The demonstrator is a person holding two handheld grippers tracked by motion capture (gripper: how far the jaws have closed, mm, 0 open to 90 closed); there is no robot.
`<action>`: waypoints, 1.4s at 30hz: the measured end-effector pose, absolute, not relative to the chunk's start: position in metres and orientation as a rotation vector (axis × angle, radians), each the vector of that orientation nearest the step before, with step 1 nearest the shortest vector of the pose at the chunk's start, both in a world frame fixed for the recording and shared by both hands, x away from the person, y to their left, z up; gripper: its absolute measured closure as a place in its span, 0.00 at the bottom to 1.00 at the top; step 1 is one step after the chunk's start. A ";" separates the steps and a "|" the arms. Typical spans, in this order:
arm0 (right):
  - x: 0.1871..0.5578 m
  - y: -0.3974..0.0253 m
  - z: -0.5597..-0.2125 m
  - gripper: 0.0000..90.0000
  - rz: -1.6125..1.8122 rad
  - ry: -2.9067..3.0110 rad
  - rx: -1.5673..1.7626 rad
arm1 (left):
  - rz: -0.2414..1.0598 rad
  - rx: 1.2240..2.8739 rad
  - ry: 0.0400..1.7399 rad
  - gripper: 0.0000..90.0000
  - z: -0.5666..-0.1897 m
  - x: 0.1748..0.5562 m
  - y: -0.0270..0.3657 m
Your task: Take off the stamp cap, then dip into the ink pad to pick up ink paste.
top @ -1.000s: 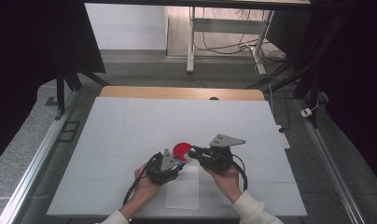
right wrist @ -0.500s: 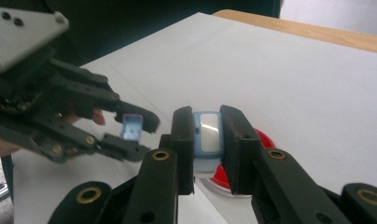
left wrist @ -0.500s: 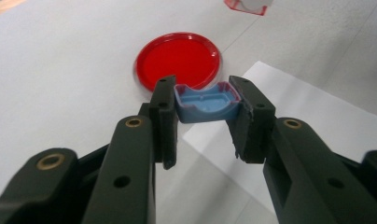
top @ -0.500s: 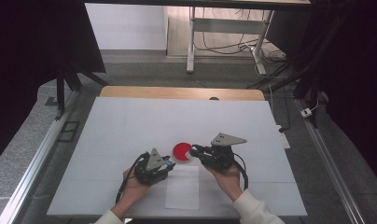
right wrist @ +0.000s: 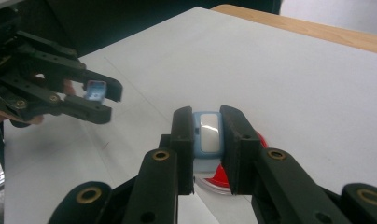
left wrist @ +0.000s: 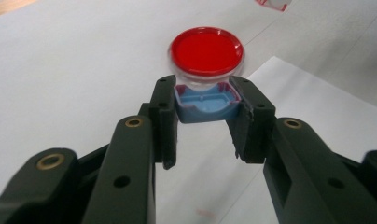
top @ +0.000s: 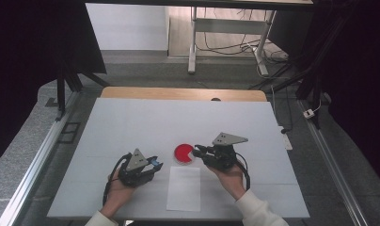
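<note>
A round clear dish with a red lid (top: 182,153) lies on the white table, just beyond a sheet of white paper (top: 184,188). My left gripper (top: 154,165) is left of the dish and shut on a small blue cap with a red rim (left wrist: 206,102), its hollow side up. In the left gripper view the dish (left wrist: 206,50) sits right behind the cap. My right gripper (top: 196,150) hovers at the dish's right edge, shut on a pale blue block (right wrist: 209,132). The red dish (right wrist: 221,179) shows under its jaws, and the left gripper (right wrist: 102,95) is off to the upper left.
The white table top (top: 146,122) stretches wide beyond the dish, with a wooden strip (top: 178,93) along its far edge. Metal rails run along both sides. The paper sheet (left wrist: 317,112) lies near the front edge between the person's hands.
The left gripper has drawn back to the left and toward the person, away from the dish and the right gripper, carrying the blue cap. The right gripper has stayed put.
</note>
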State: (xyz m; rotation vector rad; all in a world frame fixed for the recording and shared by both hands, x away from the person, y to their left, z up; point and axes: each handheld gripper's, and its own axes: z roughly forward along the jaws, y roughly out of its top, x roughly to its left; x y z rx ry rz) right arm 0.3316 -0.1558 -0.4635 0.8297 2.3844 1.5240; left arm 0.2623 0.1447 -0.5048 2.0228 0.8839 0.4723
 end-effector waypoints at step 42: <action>0.349 -0.148 -0.453 0.83 1.461 2.391 0.716 | 0.495 1.938 1.076 0.71 -0.510 0.236 0.214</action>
